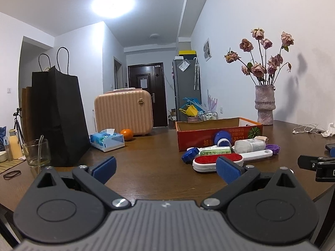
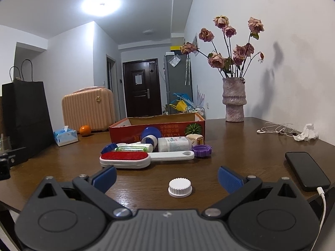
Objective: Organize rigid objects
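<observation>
A red cardboard box (image 2: 157, 130) stands open on the brown table, with a cluster of small items in front of it. Among them are a white lint brush with a red pad (image 2: 125, 159), a white bottle lying on its side (image 2: 174, 144), a green tube (image 2: 132, 148), blue caps and a purple cap (image 2: 202, 150). A white ribbed cap (image 2: 180, 187) sits alone, low between the fingers of my right gripper (image 2: 166, 177), which is open and empty. My left gripper (image 1: 166, 170) is open and empty too, left of the brush (image 1: 217, 160) and box (image 1: 217, 135).
A black phone (image 2: 306, 170) on a cable lies at the right. Behind it are earphones (image 2: 276, 130), crumpled tissue and a vase of dried roses (image 2: 234, 102). On the left stand a black paper bag (image 1: 60, 115), a glass (image 1: 37, 152), a tissue box (image 1: 106, 141), an orange and a pink suitcase.
</observation>
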`<state>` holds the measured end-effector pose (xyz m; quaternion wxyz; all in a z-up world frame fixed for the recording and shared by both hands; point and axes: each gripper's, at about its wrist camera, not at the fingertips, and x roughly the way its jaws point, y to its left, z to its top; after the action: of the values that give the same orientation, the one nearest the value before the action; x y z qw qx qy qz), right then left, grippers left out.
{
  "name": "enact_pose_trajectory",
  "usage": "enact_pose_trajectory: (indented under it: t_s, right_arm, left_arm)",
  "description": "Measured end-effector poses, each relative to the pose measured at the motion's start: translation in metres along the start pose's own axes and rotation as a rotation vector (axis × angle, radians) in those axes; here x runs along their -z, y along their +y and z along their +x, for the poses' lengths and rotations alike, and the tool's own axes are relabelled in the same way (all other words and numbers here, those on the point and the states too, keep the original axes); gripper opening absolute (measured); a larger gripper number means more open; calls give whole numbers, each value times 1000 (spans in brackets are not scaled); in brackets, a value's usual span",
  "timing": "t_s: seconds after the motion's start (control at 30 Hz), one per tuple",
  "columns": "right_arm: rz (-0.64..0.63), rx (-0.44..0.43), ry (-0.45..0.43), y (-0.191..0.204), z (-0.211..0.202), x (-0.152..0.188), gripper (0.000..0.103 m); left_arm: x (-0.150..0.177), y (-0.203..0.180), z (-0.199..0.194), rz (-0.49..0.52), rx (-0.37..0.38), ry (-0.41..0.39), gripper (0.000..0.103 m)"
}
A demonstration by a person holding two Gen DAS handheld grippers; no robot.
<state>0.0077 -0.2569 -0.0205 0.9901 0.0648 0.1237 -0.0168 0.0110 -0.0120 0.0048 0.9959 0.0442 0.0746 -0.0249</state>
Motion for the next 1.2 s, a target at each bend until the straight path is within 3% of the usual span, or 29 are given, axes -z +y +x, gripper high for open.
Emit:
enact_pose_trajectory:
  t_s: [0.77, 1.03, 1.2]
  right_arm:
    - [6, 12, 35, -1, 8, 3, 103]
    - [15, 40, 20, -2, 7, 3, 103]
    - [-6, -6, -23, 0, 1, -1, 103]
  left_arm:
    - [6, 0, 6, -16, 4, 25, 103]
    - [6, 4, 7, -25, -3, 22, 103]
    - [5, 4, 7, -35, -6, 21, 103]
